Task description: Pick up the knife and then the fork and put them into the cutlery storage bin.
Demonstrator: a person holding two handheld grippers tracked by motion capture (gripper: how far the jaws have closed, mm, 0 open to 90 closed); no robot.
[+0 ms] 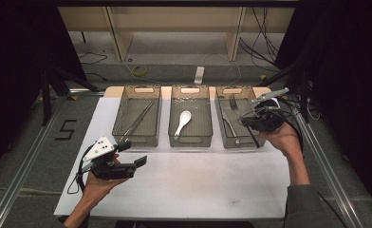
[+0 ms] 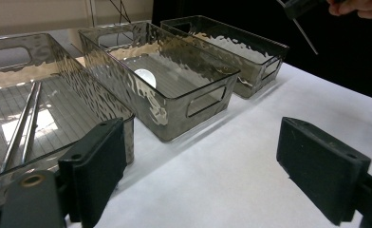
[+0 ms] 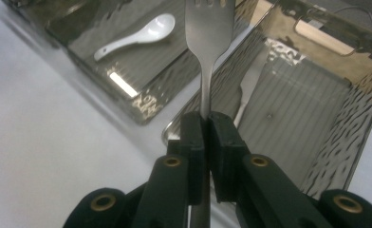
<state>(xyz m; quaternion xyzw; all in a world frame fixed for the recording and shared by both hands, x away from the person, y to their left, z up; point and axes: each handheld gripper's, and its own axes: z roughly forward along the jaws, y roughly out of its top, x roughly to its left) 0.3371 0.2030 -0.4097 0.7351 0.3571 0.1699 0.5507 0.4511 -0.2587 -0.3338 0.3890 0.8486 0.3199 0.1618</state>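
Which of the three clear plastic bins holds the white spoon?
The middle clear plastic bin holds the white ceramic spoon. The left bin holds thin metal sticks.

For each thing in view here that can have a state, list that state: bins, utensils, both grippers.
Left smoked-plastic bin: holds metal chopsticks.
Middle smoked-plastic bin: holds a white ceramic spoon, lying flat.
Right smoked-plastic bin: a metal utensil lies inside.
Metal fork: clamped by its handle, above the right bin.
Right gripper: shut on the fork.
Left gripper: open, holding nothing.
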